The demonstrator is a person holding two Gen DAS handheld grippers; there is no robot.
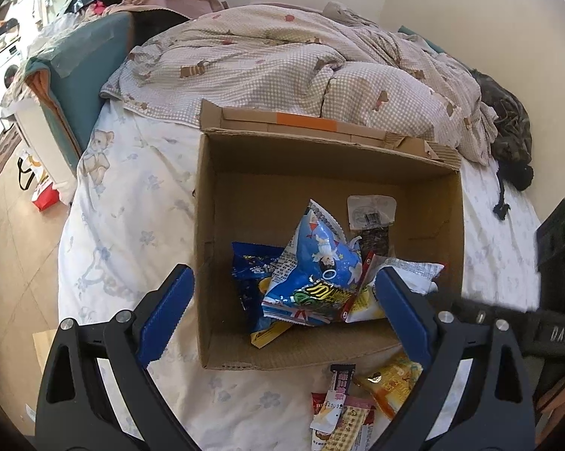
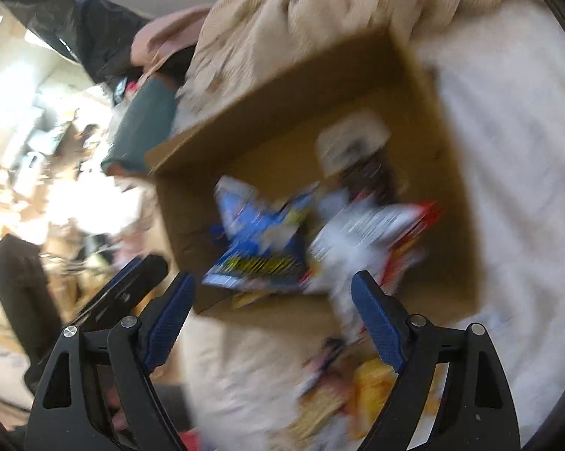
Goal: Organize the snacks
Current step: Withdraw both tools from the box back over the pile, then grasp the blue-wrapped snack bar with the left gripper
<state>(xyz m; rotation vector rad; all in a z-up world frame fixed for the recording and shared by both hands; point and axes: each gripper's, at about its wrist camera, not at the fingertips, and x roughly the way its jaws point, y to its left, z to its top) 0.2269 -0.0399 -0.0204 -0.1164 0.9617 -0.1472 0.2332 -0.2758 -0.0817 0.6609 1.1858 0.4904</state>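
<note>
Left gripper [image 1: 282, 300] spread wide, blue pads [image 1: 168, 310] apart, nothing between them. Right gripper [image 2: 273, 314] also spread wide and empty; its view is motion-blurred. Both angled downward.

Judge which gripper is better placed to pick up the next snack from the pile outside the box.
Probably the left gripper: open, empty, its view sharp, with the loose snack packets just below its fingers beside the cardboard box. The right gripper is also open, but its view is motion-blurred.
</note>
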